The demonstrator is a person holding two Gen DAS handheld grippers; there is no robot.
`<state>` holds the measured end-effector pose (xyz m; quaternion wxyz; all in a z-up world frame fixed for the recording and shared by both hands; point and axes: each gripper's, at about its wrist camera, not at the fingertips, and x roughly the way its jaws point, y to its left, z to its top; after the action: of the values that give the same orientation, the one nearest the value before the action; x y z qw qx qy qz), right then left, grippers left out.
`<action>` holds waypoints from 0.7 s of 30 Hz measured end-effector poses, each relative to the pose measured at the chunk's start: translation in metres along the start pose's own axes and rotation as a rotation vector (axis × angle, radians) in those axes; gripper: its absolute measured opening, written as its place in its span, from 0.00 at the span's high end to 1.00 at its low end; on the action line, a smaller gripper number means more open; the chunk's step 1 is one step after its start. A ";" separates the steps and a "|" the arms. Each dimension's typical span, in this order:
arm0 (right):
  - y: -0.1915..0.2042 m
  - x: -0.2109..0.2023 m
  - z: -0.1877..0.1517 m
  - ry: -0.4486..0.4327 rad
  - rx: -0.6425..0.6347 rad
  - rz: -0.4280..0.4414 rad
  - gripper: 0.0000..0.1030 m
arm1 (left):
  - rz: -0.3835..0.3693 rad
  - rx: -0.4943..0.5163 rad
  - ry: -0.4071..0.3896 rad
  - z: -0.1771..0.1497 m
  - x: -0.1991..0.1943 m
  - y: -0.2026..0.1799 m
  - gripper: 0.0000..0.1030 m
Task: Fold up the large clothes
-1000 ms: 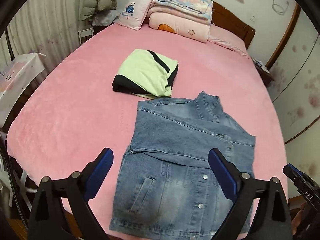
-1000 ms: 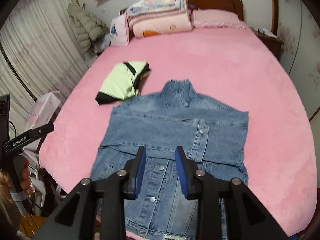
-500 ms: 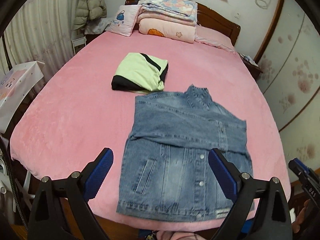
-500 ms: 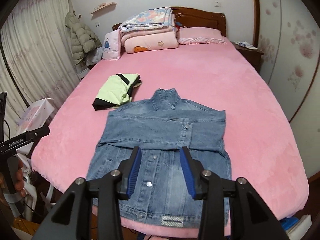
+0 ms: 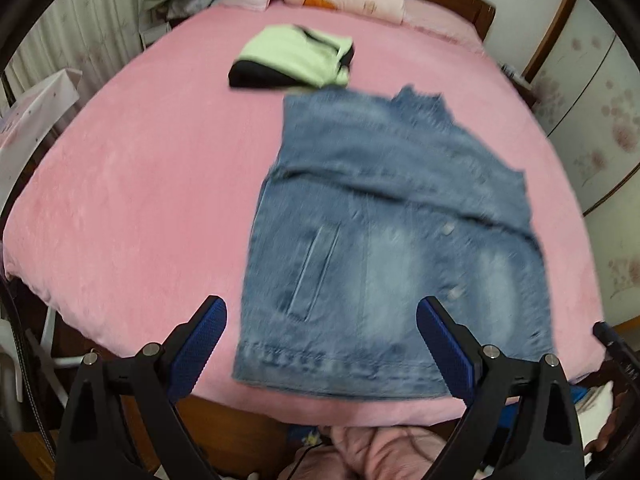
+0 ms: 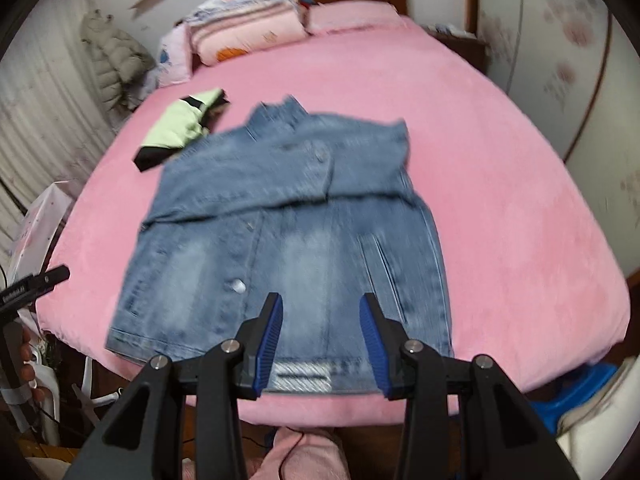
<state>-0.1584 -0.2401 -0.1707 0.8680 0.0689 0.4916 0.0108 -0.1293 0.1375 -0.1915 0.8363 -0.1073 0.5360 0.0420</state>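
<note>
A blue denim jacket (image 5: 392, 232) lies flat on the pink bed, front up, its sleeves folded across the chest and its hem at the near edge; it also shows in the right wrist view (image 6: 288, 240). My left gripper (image 5: 320, 332) is wide open and empty, above the jacket's hem on its left side. My right gripper (image 6: 322, 328) is open and empty, above the hem near the jacket's label. Neither touches the cloth.
A folded light-green and black garment (image 5: 296, 60) lies beyond the jacket's collar, also in the right wrist view (image 6: 180, 128). The pink bed (image 5: 140, 184) has folded quilts and pillows (image 6: 248, 32) at the headboard. A white chair (image 5: 36, 120) stands at the left.
Both grippers have moved forward and down toward the jacket's hem after pulling back earlier. The right gripper's jaws have opened wider. The jacket lies as before.
</note>
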 end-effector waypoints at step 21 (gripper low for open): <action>-0.139 0.100 -0.069 0.248 0.342 -0.075 0.61 | 0.014 -0.152 0.263 -0.036 0.139 0.090 0.08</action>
<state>-0.1726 -0.3614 -0.3087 0.7764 0.1948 0.5915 -0.0968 -0.1190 0.2113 -0.3435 0.7481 -0.1711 0.6368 0.0739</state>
